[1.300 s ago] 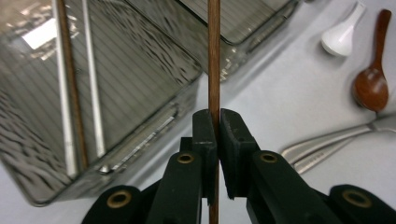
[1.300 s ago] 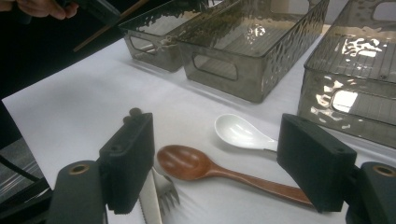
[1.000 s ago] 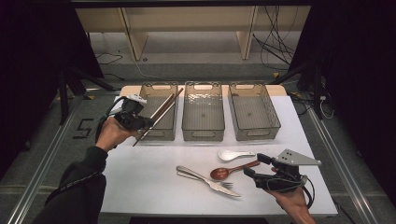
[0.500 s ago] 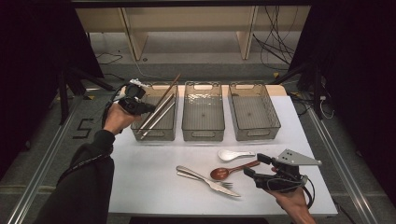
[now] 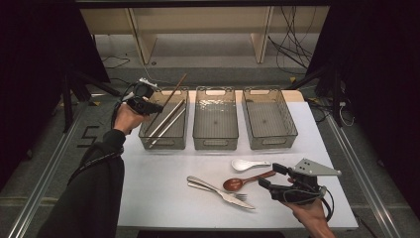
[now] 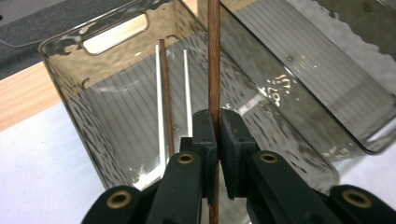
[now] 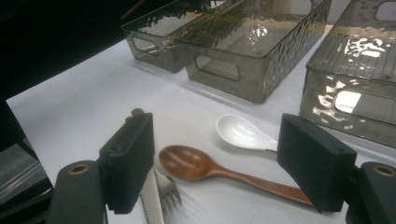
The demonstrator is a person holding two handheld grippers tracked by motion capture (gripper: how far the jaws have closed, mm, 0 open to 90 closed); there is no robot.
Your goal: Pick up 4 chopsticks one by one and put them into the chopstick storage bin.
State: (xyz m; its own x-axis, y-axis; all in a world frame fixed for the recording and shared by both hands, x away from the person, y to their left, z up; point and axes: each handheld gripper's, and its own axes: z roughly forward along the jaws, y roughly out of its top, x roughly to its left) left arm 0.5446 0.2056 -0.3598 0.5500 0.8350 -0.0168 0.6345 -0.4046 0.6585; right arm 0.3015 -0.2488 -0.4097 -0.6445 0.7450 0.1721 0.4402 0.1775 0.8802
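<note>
My left gripper (image 5: pixel 147 104) hangs at the left wall of the left bin (image 5: pixel 161 143), shut on a brown wooden chopstick (image 5: pixel 173 89). The stick slants up and to the right over that bin. In the left gripper view the pads (image 6: pixel 207 135) pinch the chopstick (image 6: pixel 214 56) above the left bin (image 6: pixel 70 70), where two metal chopsticks (image 6: pixel 160 112) and a brown one (image 6: pixel 164 93) lie. My right gripper (image 5: pixel 270 175) rests open near the table's front right. Its jaws frame a wooden spoon (image 7: pixel 187 162) and a white spoon (image 7: pixel 240 133) without touching them.
A middle bin (image 5: pixel 215 144) and a right bin (image 5: pixel 270 142) stand empty beside the left one. A fork (image 5: pixel 241 197) and a knife (image 5: pixel 205 185) lie together left of the wooden spoon (image 5: pixel 242 182). The white spoon (image 5: pixel 247 164) lies just behind.
My left hand has carried the chopstick away from the person, along the left bin's side toward its far end. The right gripper and the cutlery have stayed put.
</note>
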